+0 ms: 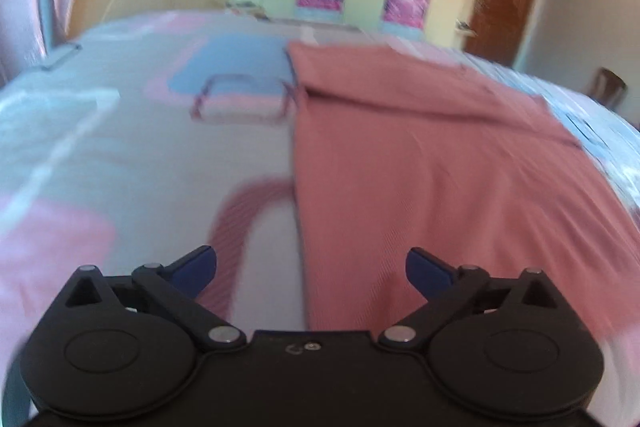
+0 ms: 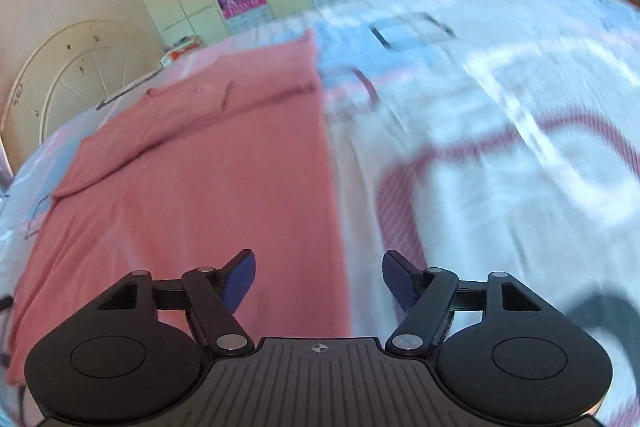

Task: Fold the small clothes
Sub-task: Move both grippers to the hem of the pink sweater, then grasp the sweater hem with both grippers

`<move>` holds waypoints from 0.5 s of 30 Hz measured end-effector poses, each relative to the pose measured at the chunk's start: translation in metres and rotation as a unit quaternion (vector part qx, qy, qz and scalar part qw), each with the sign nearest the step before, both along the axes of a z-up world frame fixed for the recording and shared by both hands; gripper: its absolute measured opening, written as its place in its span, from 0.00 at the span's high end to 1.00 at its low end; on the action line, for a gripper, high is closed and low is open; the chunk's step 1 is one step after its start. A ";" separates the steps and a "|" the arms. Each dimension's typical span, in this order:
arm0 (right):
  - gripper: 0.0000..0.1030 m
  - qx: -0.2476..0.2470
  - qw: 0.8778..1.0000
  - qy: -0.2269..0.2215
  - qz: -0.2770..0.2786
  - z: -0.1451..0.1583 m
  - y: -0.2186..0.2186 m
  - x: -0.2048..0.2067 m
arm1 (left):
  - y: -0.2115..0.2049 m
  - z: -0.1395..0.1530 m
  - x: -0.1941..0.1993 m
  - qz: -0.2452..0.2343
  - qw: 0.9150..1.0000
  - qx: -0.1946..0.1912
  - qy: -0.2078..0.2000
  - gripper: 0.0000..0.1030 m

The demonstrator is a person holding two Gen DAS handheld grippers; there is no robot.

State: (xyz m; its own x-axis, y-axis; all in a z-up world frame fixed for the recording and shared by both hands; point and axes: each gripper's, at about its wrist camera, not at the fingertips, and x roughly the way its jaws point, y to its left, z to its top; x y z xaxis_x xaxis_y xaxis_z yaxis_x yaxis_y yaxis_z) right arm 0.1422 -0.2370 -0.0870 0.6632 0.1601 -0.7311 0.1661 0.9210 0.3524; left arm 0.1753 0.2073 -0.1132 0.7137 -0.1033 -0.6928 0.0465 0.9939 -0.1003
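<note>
Pink garment point(image 1: 420, 155) lies flat on bedsheet point(image 1: 120, 147), beyond both spread jaws.

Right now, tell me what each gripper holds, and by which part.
Nothing. The left gripper and right gripper are both open and hold nothing; the pink cloth lies on the bed.

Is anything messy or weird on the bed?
Nothing much stands out. The pink garment lies flat on the patterned bedsheet, with one fold across its far end. Both tongs, left and right, hang open above it, holding nothing.
</note>
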 end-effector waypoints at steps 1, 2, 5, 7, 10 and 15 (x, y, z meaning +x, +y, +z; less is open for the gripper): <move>0.32 0.014 1.000 0.006 0.001 -0.003 -0.004 -0.008 | -0.001 -0.001 -0.007 -0.004 1.000 -0.005 0.006 0.03; 0.32 0.029 1.000 0.010 0.001 -0.006 -0.007 -0.015 | -0.002 -0.005 -0.013 -0.013 1.000 -0.018 0.021 0.03; 0.32 0.069 0.998 0.006 0.007 -0.010 -0.010 -0.030 | 0.001 -0.011 -0.024 -0.020 0.997 -0.063 0.044 0.06; 0.33 0.096 0.995 0.004 0.012 -0.010 -0.010 -0.034 | 0.003 -0.010 -0.028 -0.024 0.994 -0.093 0.046 0.14; 0.33 0.131 0.991 0.001 0.026 -0.011 -0.008 -0.038 | 0.014 -0.013 -0.029 -0.011 0.987 -0.149 0.051 0.24; 0.48 0.178 0.984 -0.007 0.025 -0.020 -0.017 -0.037 | 0.027 -0.018 -0.017 -0.002 0.971 -0.230 0.070 0.52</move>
